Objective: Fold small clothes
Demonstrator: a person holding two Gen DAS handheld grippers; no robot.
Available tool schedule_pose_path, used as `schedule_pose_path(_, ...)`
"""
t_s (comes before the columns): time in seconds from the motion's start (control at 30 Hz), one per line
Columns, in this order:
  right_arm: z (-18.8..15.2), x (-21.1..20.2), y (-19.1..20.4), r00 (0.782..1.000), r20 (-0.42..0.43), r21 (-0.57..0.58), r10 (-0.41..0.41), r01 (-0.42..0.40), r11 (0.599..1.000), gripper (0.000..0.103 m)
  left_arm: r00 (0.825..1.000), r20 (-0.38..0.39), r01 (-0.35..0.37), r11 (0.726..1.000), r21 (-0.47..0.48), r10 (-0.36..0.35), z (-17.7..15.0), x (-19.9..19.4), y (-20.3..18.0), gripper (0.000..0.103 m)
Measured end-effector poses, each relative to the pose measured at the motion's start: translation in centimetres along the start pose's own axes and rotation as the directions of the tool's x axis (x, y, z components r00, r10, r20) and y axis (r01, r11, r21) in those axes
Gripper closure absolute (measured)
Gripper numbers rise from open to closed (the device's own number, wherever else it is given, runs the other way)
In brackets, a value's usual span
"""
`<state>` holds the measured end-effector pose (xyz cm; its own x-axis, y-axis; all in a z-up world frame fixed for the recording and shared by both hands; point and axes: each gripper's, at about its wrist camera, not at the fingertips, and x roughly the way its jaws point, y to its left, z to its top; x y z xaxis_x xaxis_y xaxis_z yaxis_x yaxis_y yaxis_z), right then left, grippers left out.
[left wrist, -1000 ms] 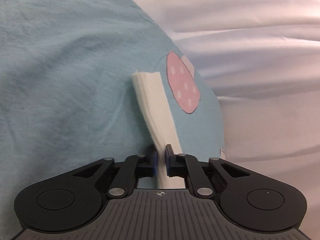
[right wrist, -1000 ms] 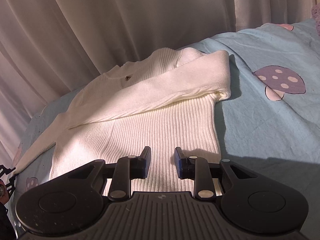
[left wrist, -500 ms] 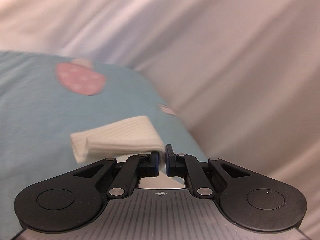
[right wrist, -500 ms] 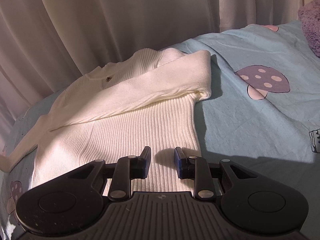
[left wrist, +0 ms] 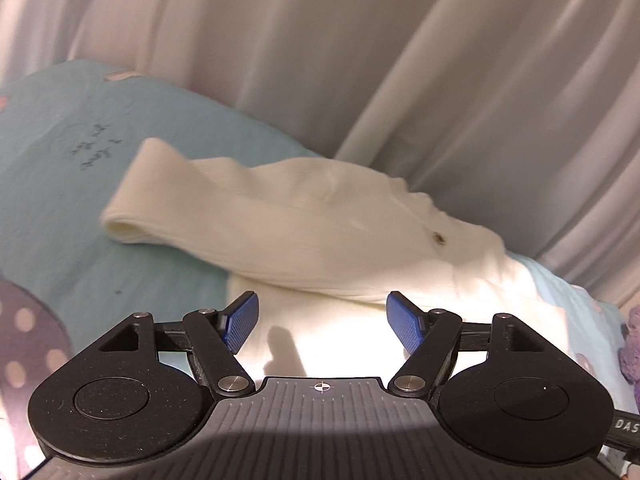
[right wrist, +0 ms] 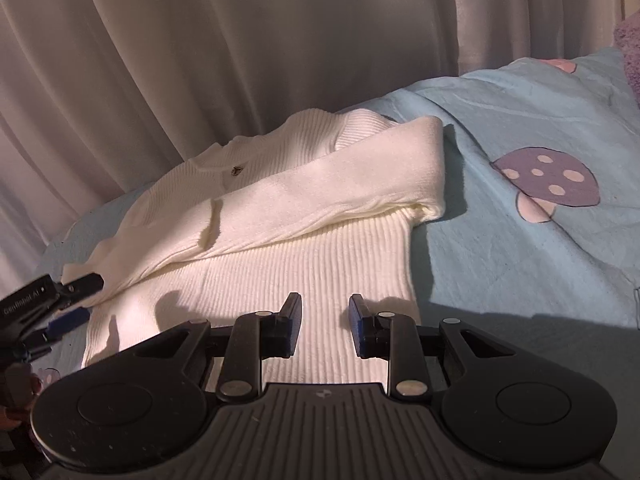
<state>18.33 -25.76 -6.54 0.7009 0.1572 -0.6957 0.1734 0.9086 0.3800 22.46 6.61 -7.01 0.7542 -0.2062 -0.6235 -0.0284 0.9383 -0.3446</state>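
A small white ribbed sweater lies flat on the blue mushroom-print sheet. Both sleeves are folded across its chest. In the left wrist view the sweater shows one folded sleeve ending in a cuff at the left. My left gripper is open and empty, just above the sweater's left side; it also shows in the right wrist view. My right gripper is open and empty over the sweater's hem.
White curtains hang right behind the bed. A purple fuzzy thing lies at the far right on the sheet, also visible in the left wrist view.
My left gripper carried the left sleeve across the sweater, let go of it and opened wide. The sleeve now lies folded on the chest. My right gripper has barely moved.
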Motion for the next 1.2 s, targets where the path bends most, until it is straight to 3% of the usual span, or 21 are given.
schedule_pose_path(0.1,1.1,1.8,1.6,0.996,-0.02,-0.003,0.085,-0.085,0.996,0.068,0.989,0.034,-0.145,0.989,-0.035,0.146,1.3,0.2,3.3,0.025)
schedule_pose_path(0.17,2.0,3.5,3.5,0.993,-0.024,-0.027,0.116,-0.116,0.993,0.067,0.979,0.032,-0.2,0.977,-0.069,0.202,1.8,0.3,4.6,0.024)
schedule_pose_path(0.33,3.9,8.4,7.3,0.989,-0.072,-0.076,0.132,-0.137,0.988,0.066,0.974,0.025,-0.222,0.971,-0.093,0.225,1.7,0.3,6.0,0.022)
schedule_pose_path(0.5,4.3,10.2,9.5,0.988,-0.071,-0.121,0.138,-0.145,0.982,0.067,0.972,0.023,-0.232,0.969,-0.088,0.234,1.7,-0.2,6.5,0.022)
schedule_pose_path(0.6,3.9,10.5,10.2,0.985,-0.088,-0.145,0.151,-0.163,0.976,0.071,0.972,0.024,-0.23,0.968,-0.095,0.233,1.6,-0.2,6.8,0.022)
schedule_pose_path(0.73,3.9,10.7,10.7,0.983,-0.088,-0.173,0.162,-0.175,0.969,0.095,0.973,0.017,-0.227,0.97,-0.087,0.23,1.8,0.2,6.6,0.022)
schedule_pose_path(0.83,4.4,8.4,11.3,0.994,0.047,-0.274,0.101,-0.084,0.958,0.096,0.978,0.019,-0.206,0.976,-0.064,0.208,1.9,0.4,6.0,0.022)
schedule_pose_path(0.97,5.4,4.8,8.2,0.976,0.214,-0.256,-0.043,0.098,0.962,0.096,0.986,0.025,-0.163,0.986,-0.015,0.164,2.2,0.8,4.9,0.022)
schedule_pose_path(1.07,5.6,4.7,4.4,0.97,0.2,-0.209,-0.136,0.178,0.962,0.095,0.991,0.002,-0.136,0.991,0.015,0.136,2.3,1.8,4.1,0.022)
schedule_pose_path(1.2,5.6,5.5,1.0,0.99,0.114,-0.105,-0.088,0.1,0.989,0.09,0.992,-0.026,-0.126,0.991,0.042,0.127,2.1,3.3,3.2,0.022)
